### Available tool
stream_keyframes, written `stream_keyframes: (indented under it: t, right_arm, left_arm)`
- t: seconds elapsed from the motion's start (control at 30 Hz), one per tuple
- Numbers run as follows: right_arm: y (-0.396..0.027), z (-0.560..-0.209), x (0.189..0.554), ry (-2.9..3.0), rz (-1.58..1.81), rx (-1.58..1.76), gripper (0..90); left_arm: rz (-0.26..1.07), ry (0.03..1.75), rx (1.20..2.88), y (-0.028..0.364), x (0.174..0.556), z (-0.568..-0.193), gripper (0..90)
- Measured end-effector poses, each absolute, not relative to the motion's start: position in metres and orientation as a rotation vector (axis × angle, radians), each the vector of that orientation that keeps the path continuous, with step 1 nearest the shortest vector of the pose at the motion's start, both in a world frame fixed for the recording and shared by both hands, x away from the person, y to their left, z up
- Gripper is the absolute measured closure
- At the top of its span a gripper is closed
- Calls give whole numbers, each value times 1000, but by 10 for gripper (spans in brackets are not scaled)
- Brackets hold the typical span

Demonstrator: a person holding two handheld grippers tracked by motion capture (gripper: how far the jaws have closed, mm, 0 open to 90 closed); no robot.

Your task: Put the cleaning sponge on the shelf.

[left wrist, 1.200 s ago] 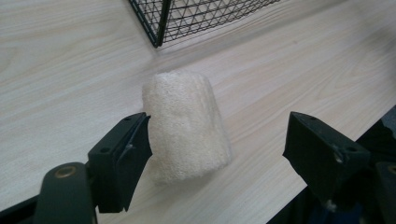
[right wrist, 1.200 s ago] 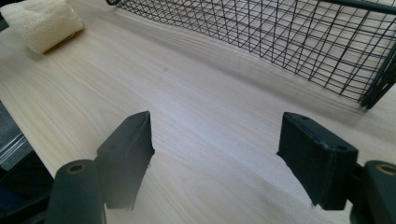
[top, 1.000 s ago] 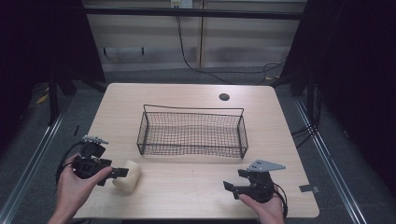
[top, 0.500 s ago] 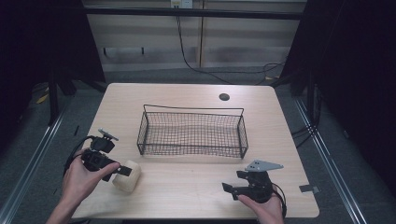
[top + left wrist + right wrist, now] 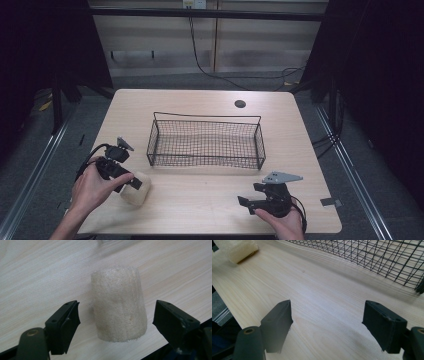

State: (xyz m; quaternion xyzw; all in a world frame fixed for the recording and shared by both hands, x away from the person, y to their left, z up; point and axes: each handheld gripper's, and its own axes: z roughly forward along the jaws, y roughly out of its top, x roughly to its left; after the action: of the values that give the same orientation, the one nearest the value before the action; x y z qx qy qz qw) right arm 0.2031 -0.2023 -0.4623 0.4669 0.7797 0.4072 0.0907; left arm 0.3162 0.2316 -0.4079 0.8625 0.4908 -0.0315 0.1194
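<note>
A pale, rough, cylinder-shaped sponge [image 5: 136,189] [image 5: 118,306] lies on the wooden table [image 5: 200,200] at the front left. My left gripper [image 5: 131,183] [image 5: 116,318] is open and straddles it, one jaw on each side without touching. Near the front right edge my right gripper [image 5: 245,205] [image 5: 332,325] is open over bare wood, nothing between its jaws. The sponge [image 5: 235,248] also appears far off in the right gripper view.
A black wire basket [image 5: 206,141] [image 5: 372,257] stands empty in the middle of the table. A small round dark hole [image 5: 240,104] sits near the far edge. Beyond the table are dark floor and cables.
My left gripper has moved right and forward, tilting down over the sponge so its jaws now flank it. The right gripper has stayed put.
</note>
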Motion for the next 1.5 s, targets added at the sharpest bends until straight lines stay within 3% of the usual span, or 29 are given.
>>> stream_keyframes:
  t: [1.13, 1.5]
  right_arm:
    - [-200, -464, 204, 2352, 1206, 1385, 229]
    - [-200, -464, 204, 2353, 1206, 1387, 228]
  left_arm:
    - [-208, 1453, 2622, 216, 327, -443, 172]
    - [-239, 1442, 2641, 213, 327, -450, 258]
